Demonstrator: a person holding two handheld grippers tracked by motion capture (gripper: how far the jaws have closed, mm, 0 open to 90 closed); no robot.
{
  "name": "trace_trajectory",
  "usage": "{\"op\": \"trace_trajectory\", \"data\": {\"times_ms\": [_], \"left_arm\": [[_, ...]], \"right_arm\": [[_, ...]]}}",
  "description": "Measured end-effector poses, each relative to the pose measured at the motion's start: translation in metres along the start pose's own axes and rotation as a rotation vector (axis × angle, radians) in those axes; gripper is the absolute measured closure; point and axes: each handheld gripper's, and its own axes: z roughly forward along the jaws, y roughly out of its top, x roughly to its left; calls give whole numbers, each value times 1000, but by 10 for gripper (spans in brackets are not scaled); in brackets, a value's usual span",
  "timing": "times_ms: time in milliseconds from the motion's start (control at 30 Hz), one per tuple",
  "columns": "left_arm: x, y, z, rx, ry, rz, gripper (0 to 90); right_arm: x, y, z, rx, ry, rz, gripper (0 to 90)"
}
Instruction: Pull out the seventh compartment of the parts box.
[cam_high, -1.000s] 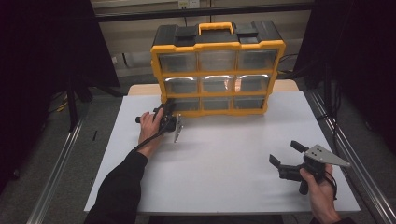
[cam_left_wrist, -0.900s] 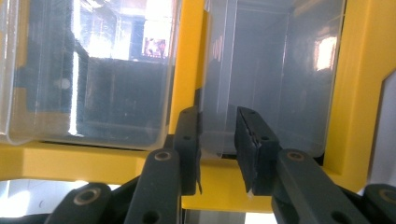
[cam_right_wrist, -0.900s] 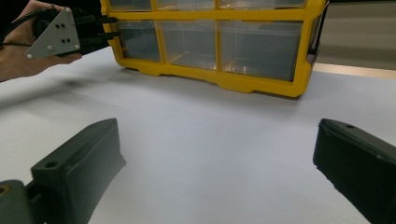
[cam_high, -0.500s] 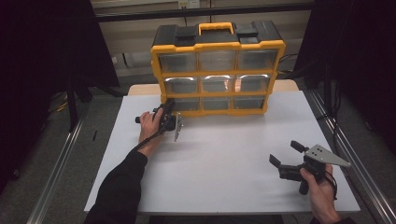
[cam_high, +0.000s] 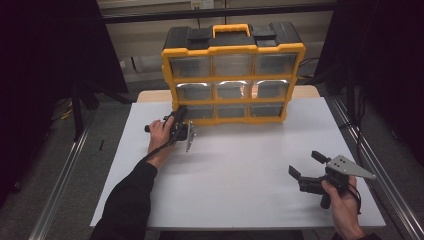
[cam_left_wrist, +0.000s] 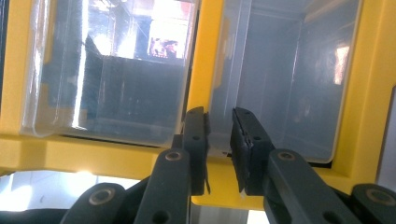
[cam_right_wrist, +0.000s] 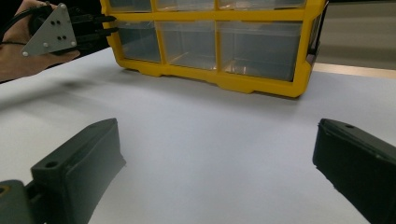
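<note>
White bench (cam_high: 240, 180), dark room | yellow organizer (cam_high: 232, 75) upright at far edge | my left gripper (cam_left_wrist: 219, 128) at bottom-left drawer (cam_left_wrist: 275, 84), fingers nearly together on its lip, grip unclear | clear plastic: light, slick, brittle; pinch lip | right gripper (cam_high: 306, 167) apart, idle.

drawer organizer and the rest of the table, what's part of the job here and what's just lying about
In the job:
- yellow drawer organizer
- its bottom-left clear drawer, where the left gripper has its jaws nearly closed at the front lip

Not in it right now:
- right gripper, open, held apart over the white table
- aluminium frame rail
</note>
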Motion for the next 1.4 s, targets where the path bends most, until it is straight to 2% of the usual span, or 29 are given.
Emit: {"op": "trace_trajectory", "data": {"times_ms": [67,100,233,267,300,333,367,400,433,500,533,633,667,700,733,767,800,833,867,933,967,1000,1033,1100,1167,1233,1300,1400], "left_arm": [[2,0,-1,0,2,19,771],[0,0,0,-9,-2,4,770],[1,1,-2,-5,5,23,772],[0,0,-3,-1,-3,10,772],[2,1,-5,-3,-5,28,772],[2,1,-5,-3,-5,28,773],[2,1,-7,14,-28,34,773],[3,1,-7,-2,-22,42,773],[1,1,-9,-1,-5,26,774],[2,2,-10,4,-19,36,774],[0,1,-9,-14,-9,9,774],[0,2,-11,-18,-8,8,775],[-3,1,-11,-35,-3,-25,775],[1,2,-13,-6,-6,21,774],[0,2,-13,-10,-8,12,774],[1,2,-14,-17,2,33,774],[-1,2,-13,-34,-9,-3,773],[-1,2,-13,-35,-5,-2,772],[-2,2,-14,-38,5,-21,772],[-2,2,-15,-28,-4,-13,772],[-5,2,-13,-70,12,-65,772],[-3,2,-15,-44,1,-21,772],[-2,2,-16,-36,0,-10,772],[-2,2,-17,-39,-4,-20,771],[-2,3,-18,-32,-4,-7,772],[-2,3,-19,-37,-2,-11,772],[-1,3,-19,-40,6,7,772],[-1,4,-20,-30,-14,3,767]], "right_arm": [[0,0,0,0,0,0,7],[0,0,0,-1,0,-1,7],[0,0,0,-3,-2,-2,7],[0,0,0,-3,-2,-2,7],[0,0,-1,-3,-1,-4,7],[0,0,-1,-3,-1,-4,7],[0,0,-1,-4,1,-3,7],[0,0,-1,-3,-1,-3,7],[0,0,0,-5,-4,-3,7],[0,0,-1,-3,-1,-2,7],[0,0,-1,-3,-1,-3,7],[0,0,-1,-3,-1,-3,7],[0,0,-1,-3,-4,-3,7],[0,0,-1,-3,-3,-3,7],[0,0,-1,-2,-3,-3,7],[0,0,-1,-3,-2,-4,7],[0,0,-1,-4,-1,-3,7],[0,0,-1,-4,0,-3,7],[0,0,-1,-4,0,-3,7],[0,0,-1,-4,0,-3,7],[0,0,-1,-3,0,-3,7],[0,0,-1,-4,0,-3,7],[0,0,-1,-4,1,-3,7],[0,0,-1,-4,1,-3,7],[0,0,-1,-4,0,-3,7],[0,0,-1,-3,1,-2,7],[0,0,-1,-3,-1,-3,7],[0,0,-1,-4,3,-2,7]]}}
